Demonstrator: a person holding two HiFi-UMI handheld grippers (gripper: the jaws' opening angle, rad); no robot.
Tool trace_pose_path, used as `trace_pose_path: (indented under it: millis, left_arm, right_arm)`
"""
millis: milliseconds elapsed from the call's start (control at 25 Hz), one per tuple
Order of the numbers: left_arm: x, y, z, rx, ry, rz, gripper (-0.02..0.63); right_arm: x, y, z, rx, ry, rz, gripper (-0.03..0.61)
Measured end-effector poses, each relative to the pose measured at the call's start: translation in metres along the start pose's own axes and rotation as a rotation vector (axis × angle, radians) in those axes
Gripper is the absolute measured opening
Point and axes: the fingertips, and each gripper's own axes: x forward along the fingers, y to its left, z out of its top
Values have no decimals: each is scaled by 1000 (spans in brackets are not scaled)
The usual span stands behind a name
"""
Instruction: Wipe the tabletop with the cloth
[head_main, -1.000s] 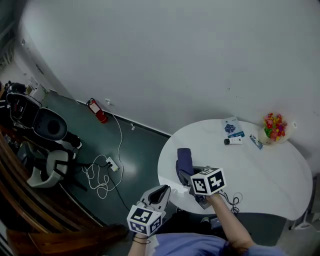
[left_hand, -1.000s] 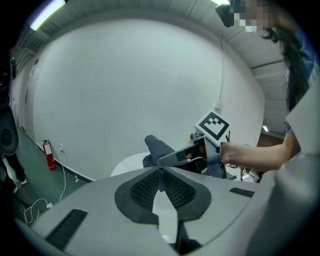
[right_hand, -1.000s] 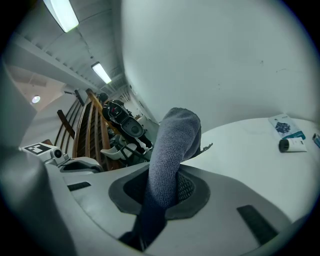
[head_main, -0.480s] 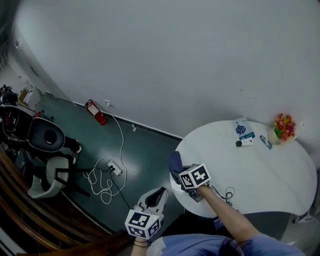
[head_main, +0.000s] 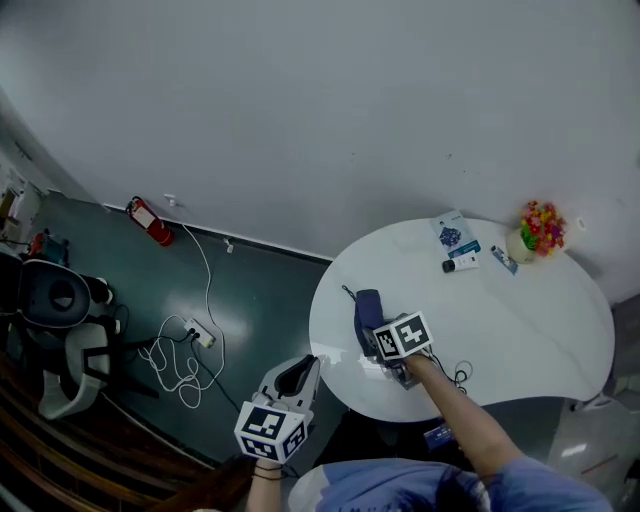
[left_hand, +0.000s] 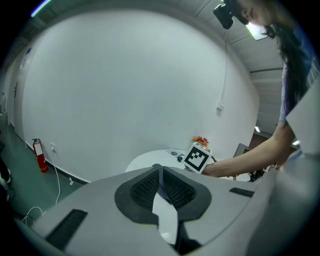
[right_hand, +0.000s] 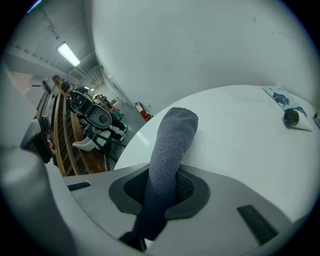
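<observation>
At centre frame, seemingly mid-wipe on the table (head_main: 520, 330).
My right gripper (head_main: 375, 335) clamps the cloth (head_main: 367, 305); left gripper (head_main: 298, 375) idles, pinched together. Next, I'd sweep rightward.

Your white oval desk (head_main: 520, 320) carries a grey-blue knitted cloth (head_main: 367, 308) near its left edge. At the far side lie a blue-and-white leaflet (head_main: 450, 235), a small white tube (head_main: 461, 264) and a pot of multicoloured flowers (head_main: 536, 232).
</observation>
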Motion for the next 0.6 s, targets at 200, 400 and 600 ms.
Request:
trace_pose_path:
  millis: [200, 400, 600]
  left_arm:
    - [30, -34, 29, 29, -50, -69, 20]
    - [58, -77, 43, 37, -64, -116, 18]
    - [96, -130, 50, 22, -63, -154, 18]
  right_arm:
    - [-28, -50, -11, 42, -14, -66, 61]
    - [-60, -90, -25, 75, -25, -87, 61]
    - [-97, -146, -49, 92, -14, -106, 61]
